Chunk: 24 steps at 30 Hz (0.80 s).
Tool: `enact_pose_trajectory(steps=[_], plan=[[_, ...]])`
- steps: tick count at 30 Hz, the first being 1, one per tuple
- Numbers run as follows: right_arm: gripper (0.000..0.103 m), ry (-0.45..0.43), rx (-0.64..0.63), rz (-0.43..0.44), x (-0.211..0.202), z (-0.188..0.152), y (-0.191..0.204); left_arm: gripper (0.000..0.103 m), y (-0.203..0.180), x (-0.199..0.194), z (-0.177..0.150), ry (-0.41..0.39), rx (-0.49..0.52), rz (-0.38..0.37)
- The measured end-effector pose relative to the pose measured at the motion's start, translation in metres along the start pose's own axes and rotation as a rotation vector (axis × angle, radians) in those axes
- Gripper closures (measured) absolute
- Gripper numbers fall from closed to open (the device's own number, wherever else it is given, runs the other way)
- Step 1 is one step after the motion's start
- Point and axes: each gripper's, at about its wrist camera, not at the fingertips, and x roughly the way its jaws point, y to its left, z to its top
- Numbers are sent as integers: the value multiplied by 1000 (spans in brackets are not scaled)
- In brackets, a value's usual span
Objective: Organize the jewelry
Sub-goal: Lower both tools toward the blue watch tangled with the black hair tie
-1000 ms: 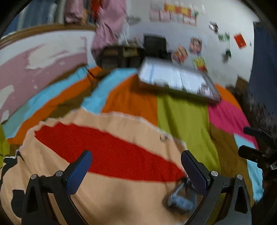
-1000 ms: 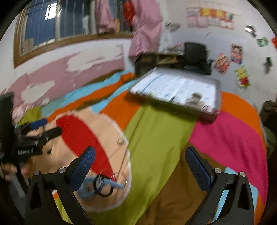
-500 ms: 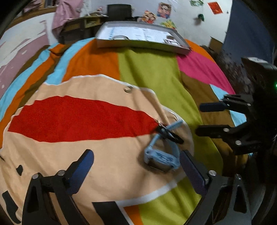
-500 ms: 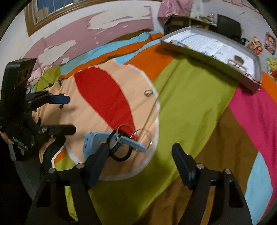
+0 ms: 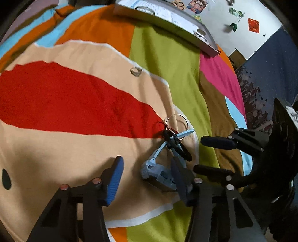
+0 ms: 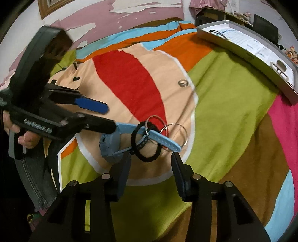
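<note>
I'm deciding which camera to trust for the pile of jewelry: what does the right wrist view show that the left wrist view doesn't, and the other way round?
Only the right wrist view shows the hand holding the left gripper, the peeling pink wall, and the thin metal bangles laid out in full.

Only the left wrist view shows the dark blue wall and the right gripper from the side, open.

Both show the blue watch, the black ring band on its strap, the small silver ring, the grey tray and the colourful bedspread.

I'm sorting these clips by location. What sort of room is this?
Probably a bedroom in a home: a colourful patchwork bedspread covers the work surface, posters hang on the white wall, and a desk with a chair stands at the back.
</note>
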Motion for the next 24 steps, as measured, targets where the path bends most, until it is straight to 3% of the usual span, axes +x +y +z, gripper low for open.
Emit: enact_pose_trajectory(steps=[3, 6, 10, 14, 19, 24], plan=[[63, 19, -19, -7, 7, 0, 4, 62, 1, 4, 2, 14, -20, -12], [75, 30, -29, -28, 13, 2, 4, 70, 1, 6, 3, 20, -28, -24], [80, 21, -38, -36, 16, 4, 6, 83, -3, 7, 5, 23, 1, -19], [94, -4, -50, -42, 13, 5, 8, 85, -6, 7, 6, 33, 33, 7], [102, -62, -16, -64, 3, 8, 0, 85, -9, 9, 7, 52, 66, 20], [102, -124, 82, -129, -10, 10, -22, 85, -16, 12, 6, 62, 116, 46]])
